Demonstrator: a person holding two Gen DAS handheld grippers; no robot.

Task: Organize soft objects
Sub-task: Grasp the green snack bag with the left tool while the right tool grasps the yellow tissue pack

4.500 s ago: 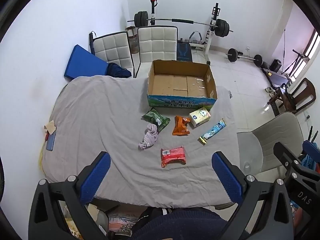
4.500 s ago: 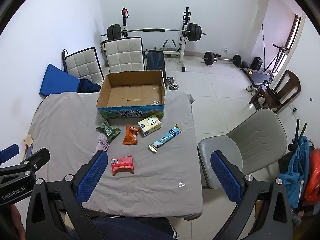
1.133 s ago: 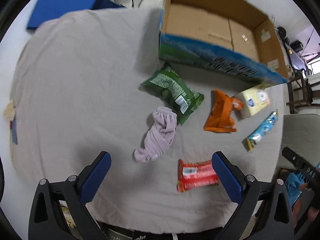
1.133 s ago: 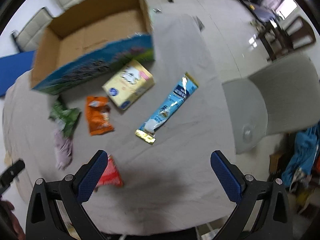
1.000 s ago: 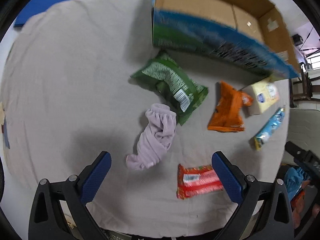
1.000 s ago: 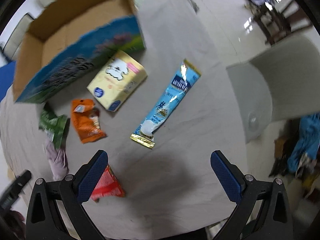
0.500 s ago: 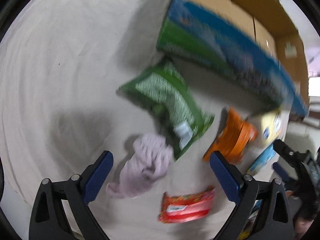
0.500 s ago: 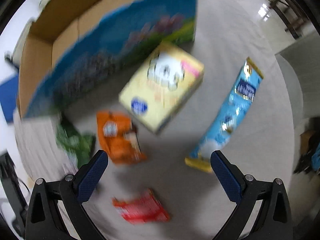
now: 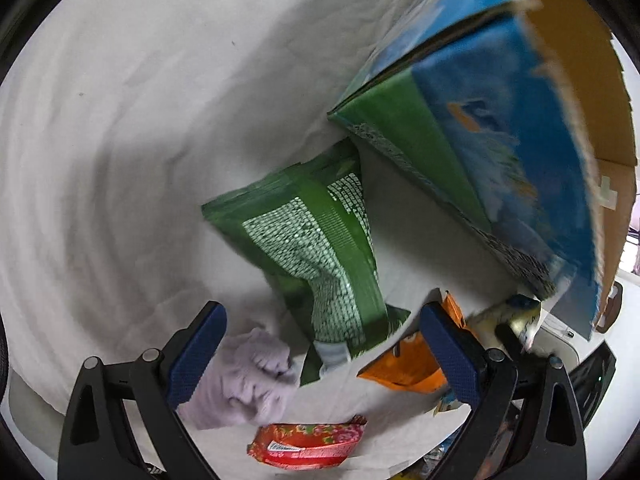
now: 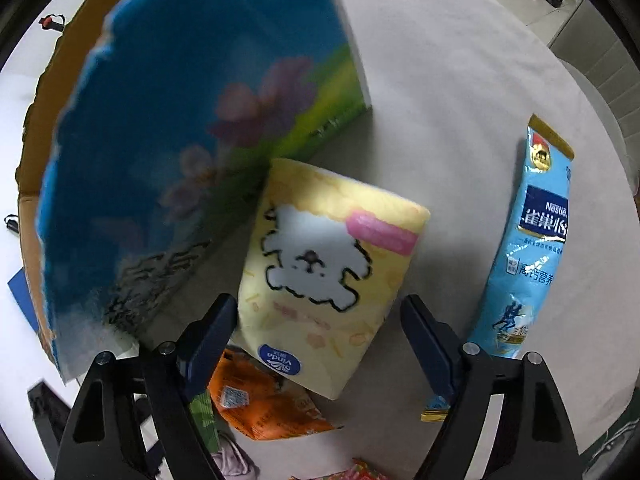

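Yellow soft tissue pack (image 10: 328, 276) lies on the grey-clothed bench (image 10: 460, 80) against the blue cardboard box (image 10: 180, 120), between my wide right claw (image 10: 316, 340). I'd lower squarely before squeezing. Left claw (image 9: 320, 344), also wide, straddles the green crinkly snack bag (image 9: 316, 248).

We see a green snack bag (image 9: 316, 256) with white print at centre, a lilac sock (image 9: 244, 380) lower left, and a yellow tissue pack (image 10: 324, 276) bearing a white dog.
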